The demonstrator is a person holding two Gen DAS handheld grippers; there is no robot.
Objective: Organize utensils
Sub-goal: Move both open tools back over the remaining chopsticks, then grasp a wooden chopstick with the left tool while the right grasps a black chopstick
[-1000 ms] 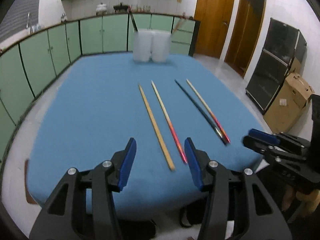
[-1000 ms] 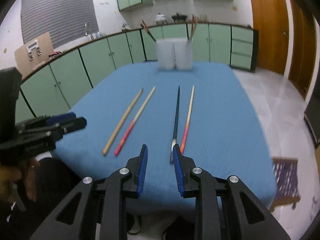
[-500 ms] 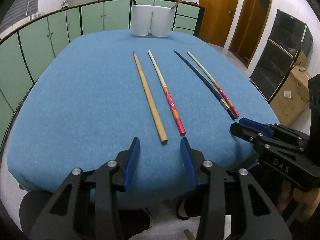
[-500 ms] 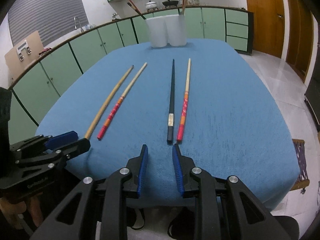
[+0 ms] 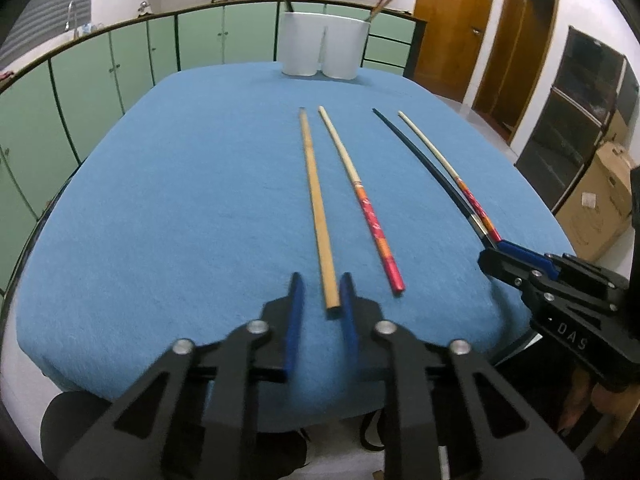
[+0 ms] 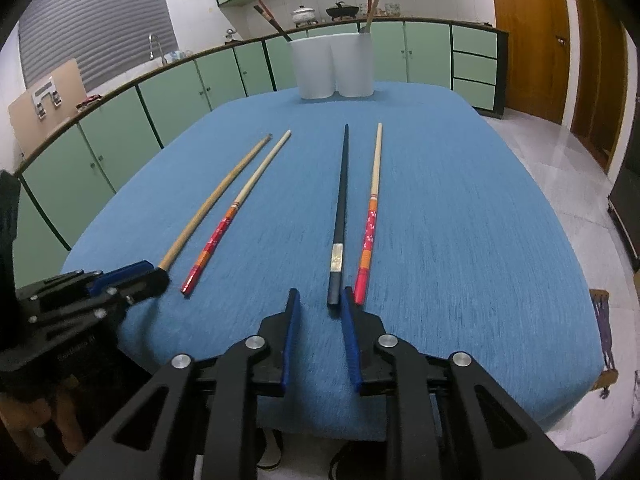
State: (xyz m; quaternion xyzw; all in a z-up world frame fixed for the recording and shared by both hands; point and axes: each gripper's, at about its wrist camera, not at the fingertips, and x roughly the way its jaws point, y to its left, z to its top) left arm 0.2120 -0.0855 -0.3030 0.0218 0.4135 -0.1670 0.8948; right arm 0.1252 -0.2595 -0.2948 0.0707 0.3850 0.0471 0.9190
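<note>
In your left wrist view, four chopsticks lie lengthwise on the blue tablecloth (image 5: pixel 180 200), long axes running from you toward the two white holders (image 5: pixel 322 46) at the far edge. The plain bamboo chopstick (image 5: pixel 317 208) points its thick end at you, and that end now sits between the tips of your left gripper (image 5: pixel 320 292), whose fingers are spread apart and not touching it. Half a second ago the gripper hung short of that end with a wider gap; it has moved forward and narrowed. Just right lies the red-handled chopstick (image 5: pixel 366 204), red end toward you. Farther right, the black chopstick (image 5: pixel 436 176) and a second red-patterned chopstick (image 5: pixel 452 174) lie close together, near ends meeting your right gripper (image 5: pixel 500 256).

In your right wrist view, the black chopstick (image 6: pixel 340 216) and the second red-patterned one (image 6: pixel 370 216) run straight away from you, handles nearest. Your right gripper (image 6: pixel 318 300) is parted, holding nothing; the black handle's end lies just inside its right finger (image 6: pixel 348 320). It has advanced since the earlier frame, when both ends lay ahead of the tips. Your left gripper (image 6: pixel 148 276) sits at the bamboo chopstick's (image 6: pixel 216 196) near end. Green cabinets (image 6: pixel 180 92) stand behind the table.
</note>
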